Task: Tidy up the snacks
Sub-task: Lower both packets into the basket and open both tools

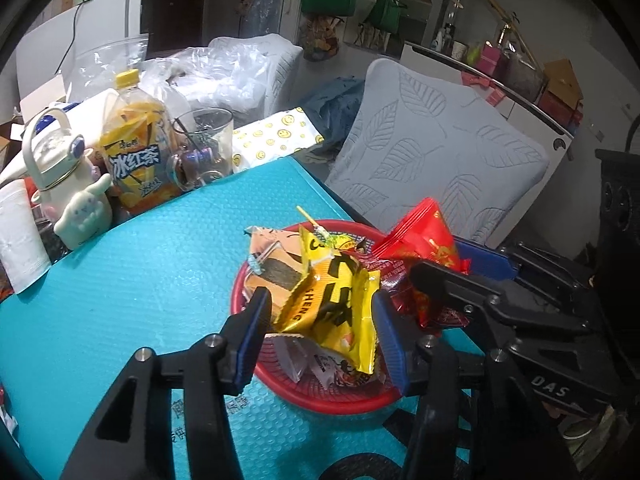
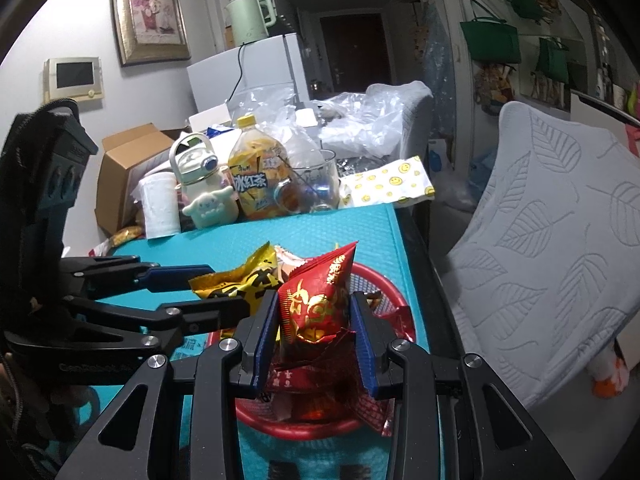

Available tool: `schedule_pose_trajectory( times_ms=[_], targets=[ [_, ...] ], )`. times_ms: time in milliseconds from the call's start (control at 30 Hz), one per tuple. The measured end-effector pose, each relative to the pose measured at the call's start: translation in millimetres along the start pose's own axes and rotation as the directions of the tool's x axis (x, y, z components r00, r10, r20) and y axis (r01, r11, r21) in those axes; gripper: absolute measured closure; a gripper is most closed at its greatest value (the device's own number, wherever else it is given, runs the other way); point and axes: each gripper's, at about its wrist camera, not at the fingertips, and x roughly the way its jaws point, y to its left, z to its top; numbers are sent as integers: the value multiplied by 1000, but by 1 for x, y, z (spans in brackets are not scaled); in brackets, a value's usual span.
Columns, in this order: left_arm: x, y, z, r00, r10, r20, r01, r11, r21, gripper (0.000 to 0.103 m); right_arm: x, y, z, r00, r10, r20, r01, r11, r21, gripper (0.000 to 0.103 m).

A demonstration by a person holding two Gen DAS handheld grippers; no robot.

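A red mesh basket (image 1: 320, 402) (image 2: 386, 282) full of snack packets sits on the teal mat (image 1: 140, 280) near the table's right edge. A yellow and black packet (image 1: 332, 292) (image 2: 240, 284) rests on top of the pile. My left gripper (image 1: 320, 320) (image 2: 224, 288) straddles it with the jaws open; a gap shows beside the left pad. My right gripper (image 2: 314, 320) (image 1: 452, 264) is shut on a red packet (image 2: 316, 300) (image 1: 424, 236), held upright just above the basket's right side. Orange and white packets lie underneath.
At the mat's far edge stand an iced tea bottle (image 1: 136, 152), a glass mug (image 1: 204, 144), a white flask (image 1: 68, 184), a paper roll (image 1: 16, 228) and a smiley-print pack (image 1: 272, 140). A grey leaf-pattern chair cushion (image 1: 432, 152) is right of the table.
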Motion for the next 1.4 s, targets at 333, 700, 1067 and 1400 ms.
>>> schedule_pose_trajectory(
  times_ms=[333, 700, 1067, 1400],
  targets=[
    [-9, 16, -6, 999, 40, 9, -40, 999, -31, 52, 26, 8, 2, 999, -5, -45, 4, 1000, -24, 68],
    [-6, 19, -9, 999, 38, -2, -38, 999, -36, 52, 29, 10, -1, 997, -21, -69, 19, 999, -31, 53],
    [-12, 19, -9, 998, 54, 8, -54, 998, -34, 52, 20, 11, 1, 998, -26, -57, 24, 999, -26, 52],
    [-53, 9, -12, 994, 71, 83, -70, 997, -13, 52, -17, 26, 8, 998, -60, 0, 60, 997, -42, 52]
  ],
)
